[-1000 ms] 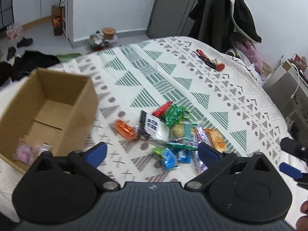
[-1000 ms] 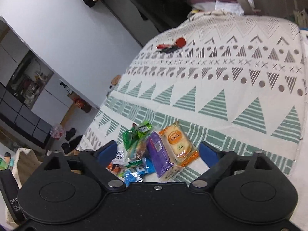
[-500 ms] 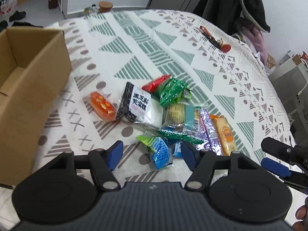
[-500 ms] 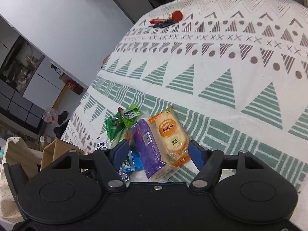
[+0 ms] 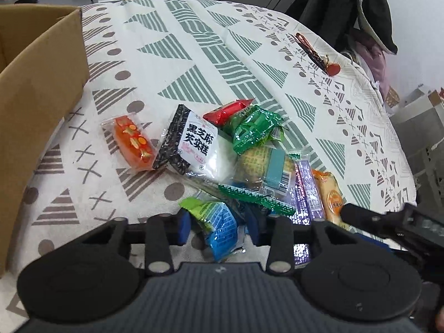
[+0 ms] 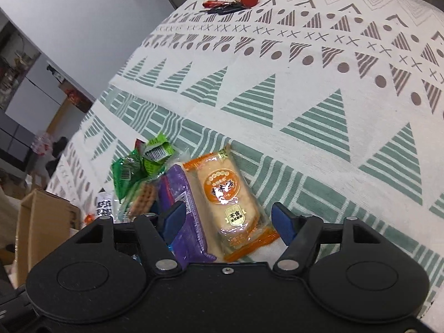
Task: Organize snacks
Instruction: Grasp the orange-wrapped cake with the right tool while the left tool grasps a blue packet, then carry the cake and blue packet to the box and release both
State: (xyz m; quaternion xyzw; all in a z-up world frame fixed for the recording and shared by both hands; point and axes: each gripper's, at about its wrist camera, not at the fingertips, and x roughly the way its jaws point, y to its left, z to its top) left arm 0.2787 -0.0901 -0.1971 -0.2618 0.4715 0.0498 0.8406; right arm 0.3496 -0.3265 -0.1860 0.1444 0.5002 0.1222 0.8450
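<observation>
A pile of snack packets lies on the patterned tablecloth [image 5: 194, 55]. My left gripper [image 5: 219, 226] is open, low over the cloth, its blue pads either side of a blue-and-green packet [image 5: 219, 222]. Beyond it lie an orange packet [image 5: 133, 141], a black-and-white packet [image 5: 191, 141], a red packet [image 5: 227, 109] and green packets [image 5: 255, 129]. My right gripper [image 6: 230, 219] is open, its pads either side of an orange-and-cream cake packet [image 6: 227, 194]; a purple packet [image 6: 183, 208] lies by the left pad. The right gripper also shows in the left wrist view [image 5: 394, 222].
An open cardboard box [image 5: 36, 88] stands at the left of the pile; it also shows in the right wrist view [image 6: 41, 216]. A key bunch with a red tag [image 5: 319, 55] lies at the far side of the table [image 6: 238, 0]. Clothes hang on a chair [image 5: 360, 14] beyond.
Both grippers have moved forward and down onto the pile and narrowed. The left now brackets the blue-and-green packet, the right the orange-and-cream cake packet.
</observation>
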